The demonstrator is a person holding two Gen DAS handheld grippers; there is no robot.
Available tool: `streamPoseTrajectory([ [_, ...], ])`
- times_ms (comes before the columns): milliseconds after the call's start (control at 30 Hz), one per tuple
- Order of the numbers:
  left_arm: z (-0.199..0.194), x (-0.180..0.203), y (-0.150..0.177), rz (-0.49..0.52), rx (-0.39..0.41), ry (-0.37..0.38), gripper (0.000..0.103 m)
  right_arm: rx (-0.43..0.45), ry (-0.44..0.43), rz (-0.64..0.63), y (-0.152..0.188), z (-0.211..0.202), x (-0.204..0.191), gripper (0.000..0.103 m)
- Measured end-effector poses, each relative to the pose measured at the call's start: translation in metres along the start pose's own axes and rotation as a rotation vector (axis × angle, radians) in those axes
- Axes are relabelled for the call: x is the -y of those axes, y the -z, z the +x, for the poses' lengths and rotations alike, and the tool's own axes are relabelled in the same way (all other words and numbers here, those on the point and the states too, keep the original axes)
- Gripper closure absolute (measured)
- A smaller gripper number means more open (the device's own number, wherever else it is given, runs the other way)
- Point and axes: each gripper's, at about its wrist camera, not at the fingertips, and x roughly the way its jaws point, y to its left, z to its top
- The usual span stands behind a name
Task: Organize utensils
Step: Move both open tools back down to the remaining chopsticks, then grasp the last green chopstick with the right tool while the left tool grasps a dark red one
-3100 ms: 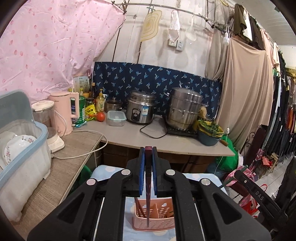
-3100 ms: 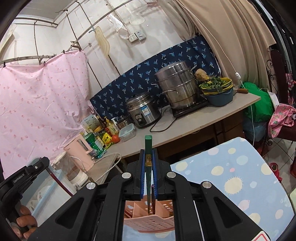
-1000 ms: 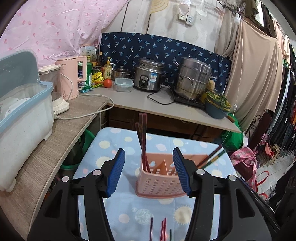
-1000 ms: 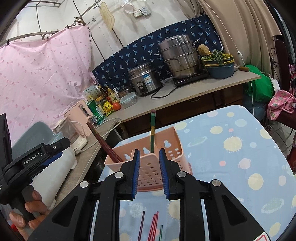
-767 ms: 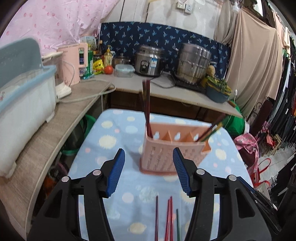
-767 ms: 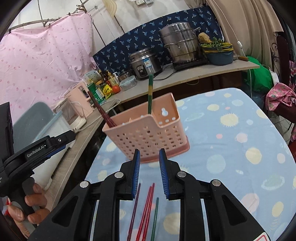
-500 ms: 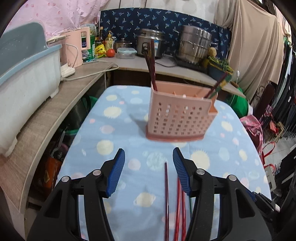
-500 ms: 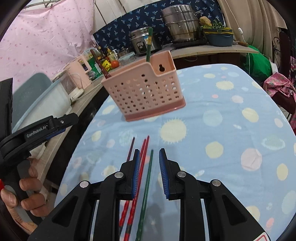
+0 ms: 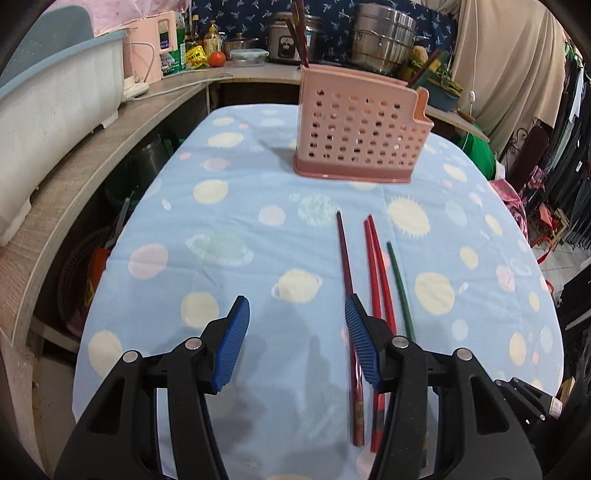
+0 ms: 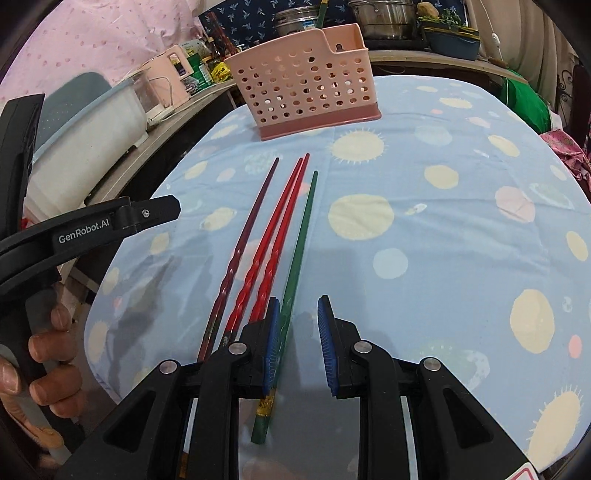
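A pink perforated utensil basket [image 9: 360,127] [image 10: 308,88] stands at the far end of the blue dotted tablecloth, with dark red chopsticks [image 9: 297,31] and a green one [image 10: 323,7] sticking out. A maroon chopstick [image 9: 347,295] [image 10: 243,236], two red chopsticks [image 9: 376,273] [image 10: 275,236] and a green chopstick [image 9: 399,284] [image 10: 299,251] lie side by side on the cloth. My left gripper [image 9: 295,343] is open, low over the cloth, just left of the maroon chopstick. My right gripper [image 10: 297,343] is open over the green chopstick's thick end.
A wooden counter [image 9: 92,155] with a white and blue dish bin [image 9: 55,99] runs along the left. Pots, a pink kettle and bottles stand behind the basket. The left gripper and the hand holding it show in the right wrist view [image 10: 74,229]. The table edge drops off on the right.
Both grippers let go of their chopsticks into the basket, opened, and dropped back and down toward the chopsticks lying on the cloth. The right gripper has opened a little wider.
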Motion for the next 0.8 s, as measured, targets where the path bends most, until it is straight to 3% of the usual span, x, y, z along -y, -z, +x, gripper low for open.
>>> streamPoseTrajectory([
  [800, -0.004, 0.002, 0.043, 0.008, -0.069, 0.021, 0.052, -0.023, 0.023, -0.066, 0.033, -0.004, -0.014, 0.081],
])
